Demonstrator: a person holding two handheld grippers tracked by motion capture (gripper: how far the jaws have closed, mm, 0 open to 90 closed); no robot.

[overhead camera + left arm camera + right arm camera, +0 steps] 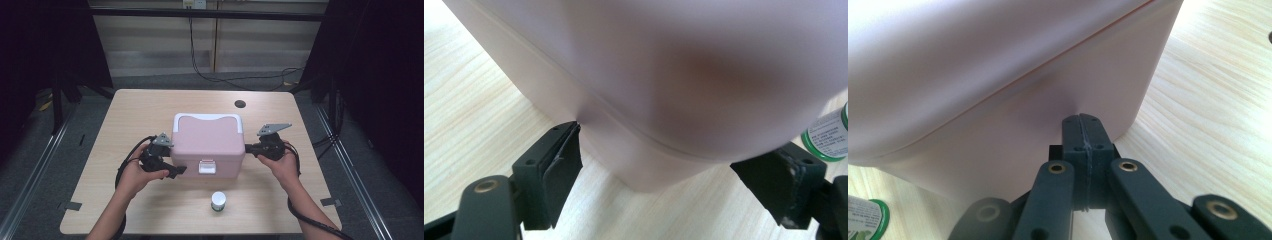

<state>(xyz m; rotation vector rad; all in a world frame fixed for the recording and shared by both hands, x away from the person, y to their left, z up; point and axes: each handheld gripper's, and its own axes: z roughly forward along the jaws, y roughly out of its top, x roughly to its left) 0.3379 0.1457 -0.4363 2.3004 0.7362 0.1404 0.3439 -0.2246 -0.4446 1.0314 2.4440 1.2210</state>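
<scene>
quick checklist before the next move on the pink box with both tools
1. Left tool open around the front-left corner of the pink box: ok; its jaws stand wide, one pad right at the wall.
2. Right tool shut, tip at the box's right side: ok; whether it presses or just touches, cannot tell.
3. Lid closed on the box: ok; seam looks even.
4. Front latch fastened: cannot tell.
5. Small white bottle with green base clear of the box: ok, it stands apart in front.
6. Box flat on the table: ok.
</scene>
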